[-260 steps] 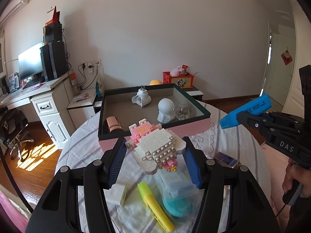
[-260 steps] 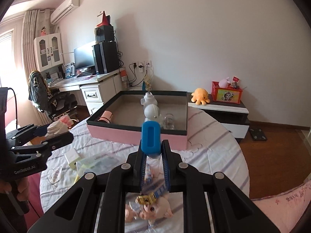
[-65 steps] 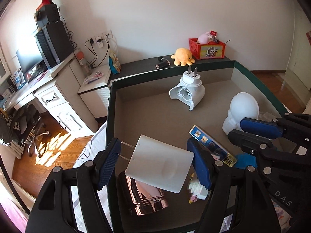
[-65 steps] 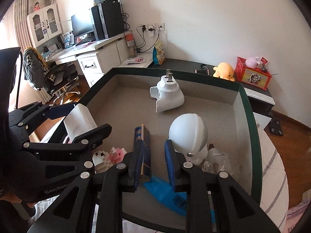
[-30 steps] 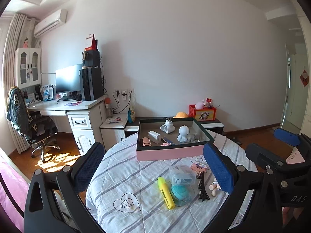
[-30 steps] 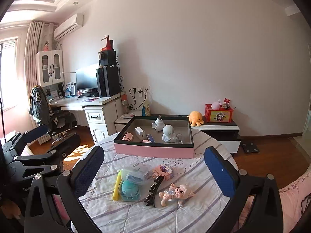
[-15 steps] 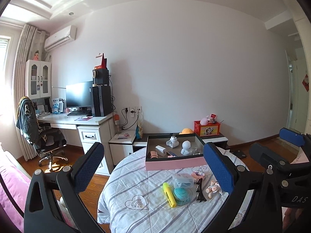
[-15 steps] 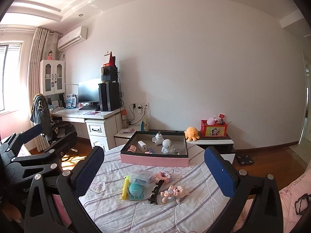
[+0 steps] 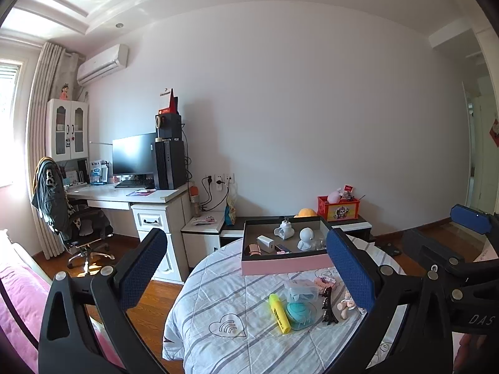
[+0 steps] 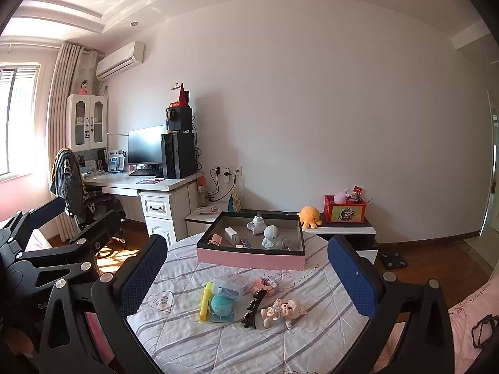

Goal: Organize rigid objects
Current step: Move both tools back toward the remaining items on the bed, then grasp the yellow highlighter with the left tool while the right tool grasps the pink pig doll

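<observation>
A pink box with a dark rim (image 9: 285, 264) (image 10: 249, 258) stands on the far side of a round table. It holds a white charger (image 10: 231, 235), a white plug adapter (image 10: 256, 225), a white round figure (image 10: 270, 236) and a small blue packet (image 10: 246, 242). On the cloth lie a yellow highlighter (image 10: 205, 301), a clear plastic box (image 10: 229, 286), a teal round item (image 10: 222, 306), a black clip (image 10: 254, 308) and a pig toy (image 10: 285, 309). My left gripper (image 9: 246, 275) and right gripper (image 10: 246, 275) are open, empty, held far back from the table.
The round table (image 10: 193, 336) has a striped grey cloth. A white desk with monitor (image 9: 134, 159) and an office chair (image 9: 78, 224) stand at left. A low cabinet with a red box (image 10: 344, 213) and orange plush (image 10: 309, 216) is behind the table. Pink bedding (image 10: 467, 327) is at right.
Both grippers have pulled farther back and up from the table, so table and box look smaller. Earlier, the white charger and blue packet were let go in the box.
</observation>
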A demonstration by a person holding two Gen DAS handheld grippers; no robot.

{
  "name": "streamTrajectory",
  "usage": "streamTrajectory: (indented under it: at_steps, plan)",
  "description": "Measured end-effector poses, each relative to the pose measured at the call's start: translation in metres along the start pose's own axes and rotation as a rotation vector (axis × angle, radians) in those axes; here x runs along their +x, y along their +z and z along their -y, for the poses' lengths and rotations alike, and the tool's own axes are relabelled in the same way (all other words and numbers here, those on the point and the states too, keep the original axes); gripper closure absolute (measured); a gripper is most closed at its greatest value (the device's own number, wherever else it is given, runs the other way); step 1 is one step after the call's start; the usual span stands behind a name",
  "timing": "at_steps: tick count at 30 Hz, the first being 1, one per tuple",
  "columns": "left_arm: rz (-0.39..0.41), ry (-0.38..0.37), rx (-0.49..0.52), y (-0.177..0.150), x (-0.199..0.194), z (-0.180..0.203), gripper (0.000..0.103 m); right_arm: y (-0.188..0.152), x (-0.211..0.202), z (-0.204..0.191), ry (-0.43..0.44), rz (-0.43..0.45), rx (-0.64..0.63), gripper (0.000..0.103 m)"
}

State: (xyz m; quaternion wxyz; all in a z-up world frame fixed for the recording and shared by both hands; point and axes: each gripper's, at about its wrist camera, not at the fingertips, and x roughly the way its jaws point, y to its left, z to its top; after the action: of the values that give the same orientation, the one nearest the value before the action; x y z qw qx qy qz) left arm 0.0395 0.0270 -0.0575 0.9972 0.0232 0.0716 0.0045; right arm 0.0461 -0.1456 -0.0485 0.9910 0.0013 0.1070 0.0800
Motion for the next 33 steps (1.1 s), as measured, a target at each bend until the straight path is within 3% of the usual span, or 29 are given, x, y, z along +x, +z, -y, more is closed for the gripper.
streamTrajectory:
  at_steps: [9,22,33]
  plan:
    - [-0.088,-0.034,0.015,-0.021,0.031,0.005,0.0,-0.019,0.026,0.008,-0.012,-0.075,0.008,0.0]
    - [-0.437,-0.086,0.062,-0.12,0.121,0.025,0.0,-0.107,0.114,0.037,-0.034,-0.353,0.052,0.0]
    - [-0.613,-0.066,0.07,-0.17,0.186,0.027,0.0,-0.144,0.16,0.06,-0.042,-0.479,0.093,0.0]
